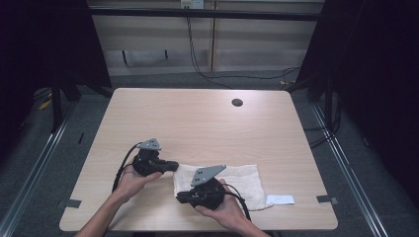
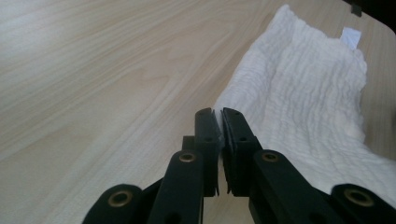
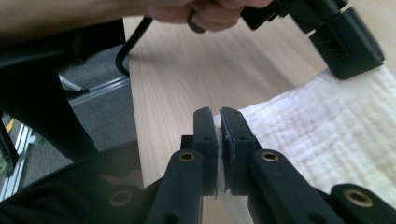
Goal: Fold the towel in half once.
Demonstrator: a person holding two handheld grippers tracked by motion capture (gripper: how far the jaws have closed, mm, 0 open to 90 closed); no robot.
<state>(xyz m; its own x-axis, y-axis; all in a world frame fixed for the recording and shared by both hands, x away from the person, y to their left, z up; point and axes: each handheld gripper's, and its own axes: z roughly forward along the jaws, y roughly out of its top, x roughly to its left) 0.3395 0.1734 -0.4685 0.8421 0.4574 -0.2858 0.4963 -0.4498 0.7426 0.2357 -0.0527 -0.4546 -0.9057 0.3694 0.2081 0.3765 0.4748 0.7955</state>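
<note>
1. The white cloth (image 1: 222, 178) lies flat on the table (image 1: 197, 118) with its long axis running across, from the left gripper (image 1: 170, 166) out to the person's right; both grippers hold its left-hand short edge, so the whole length trails away to the right of the fingers.
2. In the left gripper view the jaws stand pressed together on a thin corner of cloth (image 2: 299, 88) — a sliver of white shows between the pads, and the rest of the cloth spreads up and to the right beyond the fingertips (image 2: 232, 122).
3. In the right gripper view the jaws are likewise clamped on the cloth's (image 3: 336, 126) near corner; the fabric lies to the right of the fingertips (image 3: 232, 122), bare wood to their left.
4. Pose — the left gripper points right along the far corner, its hand (image 1: 133, 180) low behind it; the right gripper (image 1: 180, 196) points left at the near corner, so the two oppose each other across the short edge.
5. Judged from this, the coming move carries that edge rightward along the long axis to fold the cloth.
</note>
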